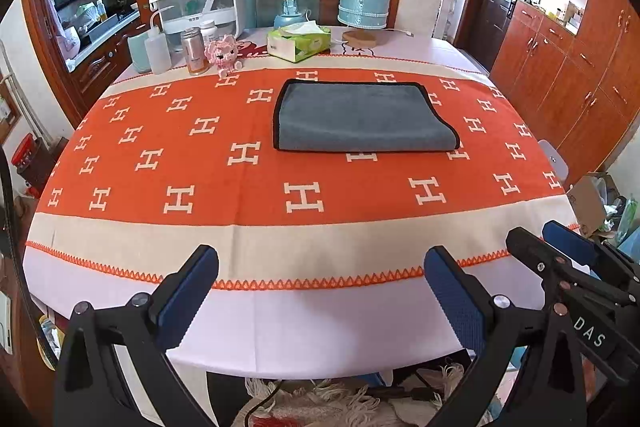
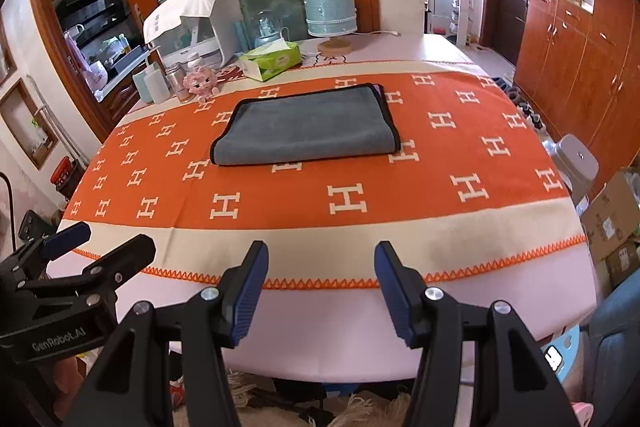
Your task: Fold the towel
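The grey towel (image 1: 362, 117) is lying folded on the orange H-patterned cloth (image 1: 224, 183) in the far middle of the table (image 1: 320, 339), well apart from both grippers. The left gripper (image 1: 320, 291) and the right gripper (image 2: 320, 287) are hovering over the near edge, fingers spread and gripping nothing. The left view is showing "DAS" on the right gripper's body; the right view is showing "GenRobot.AI" on the left gripper's. A green tissue box (image 1: 300, 43) is sitting far behind the towel.
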Demonstrator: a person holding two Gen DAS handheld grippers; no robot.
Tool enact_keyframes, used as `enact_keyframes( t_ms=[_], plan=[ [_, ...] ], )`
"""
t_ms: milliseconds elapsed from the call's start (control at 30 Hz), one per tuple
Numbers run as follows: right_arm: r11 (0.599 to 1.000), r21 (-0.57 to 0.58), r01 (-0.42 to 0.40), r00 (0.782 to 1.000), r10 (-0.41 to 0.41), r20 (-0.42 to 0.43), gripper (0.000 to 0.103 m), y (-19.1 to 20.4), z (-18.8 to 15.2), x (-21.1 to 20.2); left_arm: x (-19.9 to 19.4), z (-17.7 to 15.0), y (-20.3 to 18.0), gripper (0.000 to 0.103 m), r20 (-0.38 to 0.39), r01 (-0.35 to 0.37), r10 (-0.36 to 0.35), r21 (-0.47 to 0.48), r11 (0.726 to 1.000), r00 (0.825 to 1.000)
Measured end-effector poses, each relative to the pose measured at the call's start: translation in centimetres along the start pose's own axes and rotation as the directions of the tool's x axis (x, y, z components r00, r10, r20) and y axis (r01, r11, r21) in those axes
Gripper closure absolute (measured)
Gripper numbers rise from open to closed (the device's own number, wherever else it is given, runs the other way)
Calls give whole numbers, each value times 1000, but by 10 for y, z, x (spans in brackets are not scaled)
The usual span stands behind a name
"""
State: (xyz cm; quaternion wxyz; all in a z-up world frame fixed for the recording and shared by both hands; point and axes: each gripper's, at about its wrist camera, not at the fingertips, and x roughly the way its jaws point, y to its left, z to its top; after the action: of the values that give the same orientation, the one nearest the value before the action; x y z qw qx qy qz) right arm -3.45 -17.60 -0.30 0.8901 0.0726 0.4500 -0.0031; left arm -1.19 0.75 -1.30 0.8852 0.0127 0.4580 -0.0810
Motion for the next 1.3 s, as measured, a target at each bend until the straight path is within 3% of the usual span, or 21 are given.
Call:
enact_keyframes(
  t_ms=[1300],
  plan=[
    [1000,-13,12,999,-12,47,48,3,1,-6,-4,4,-4,1,30,-1,1,9,1000,1000]
  ],
)
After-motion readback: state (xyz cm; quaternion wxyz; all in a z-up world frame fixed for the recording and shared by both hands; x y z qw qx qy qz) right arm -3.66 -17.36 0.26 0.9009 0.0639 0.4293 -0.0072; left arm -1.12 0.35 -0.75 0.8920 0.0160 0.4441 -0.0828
